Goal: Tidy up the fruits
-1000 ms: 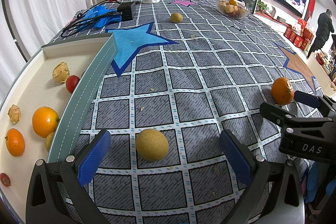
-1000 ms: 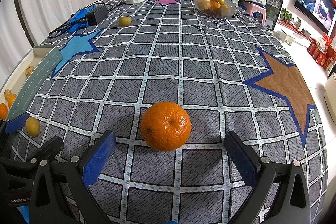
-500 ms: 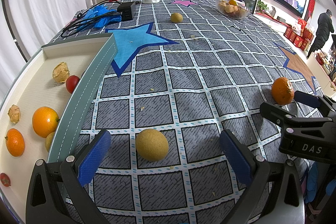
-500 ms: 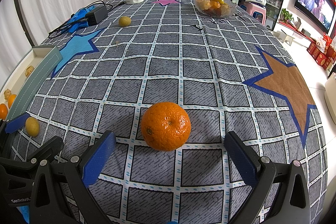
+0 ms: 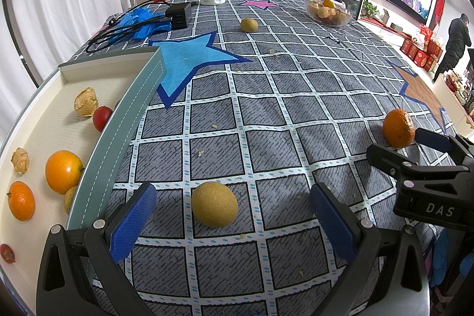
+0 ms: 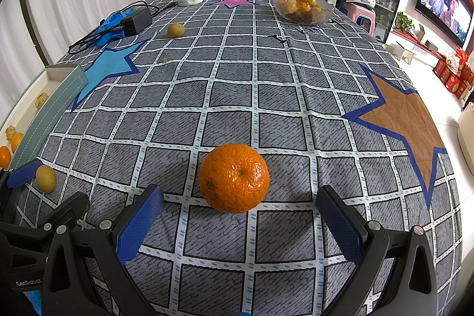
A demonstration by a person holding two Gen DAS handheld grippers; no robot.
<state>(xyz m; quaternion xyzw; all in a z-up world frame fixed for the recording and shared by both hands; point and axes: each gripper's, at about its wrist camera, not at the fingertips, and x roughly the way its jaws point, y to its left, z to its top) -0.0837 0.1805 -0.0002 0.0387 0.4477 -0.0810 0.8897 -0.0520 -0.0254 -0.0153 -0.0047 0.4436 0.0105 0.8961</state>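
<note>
Flanking an orange on the worktop, the right claw stands spread, pinching nothing — likewise the left claw, right of the tray, around a yellow fruit. Both fruits look round, light, rollable — best gripped across their widest middle.

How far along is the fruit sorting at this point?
Partly done: the cream tray with the teal rim already holds oranges, red tomatoes and husked berries. Nothing is gripped: the left gripper stands open around the round yellow-brown fruit, the right gripper open around the dimpled orange mandarin. Those two and the far small yellow-green fruit remain on the cloth.
</note>
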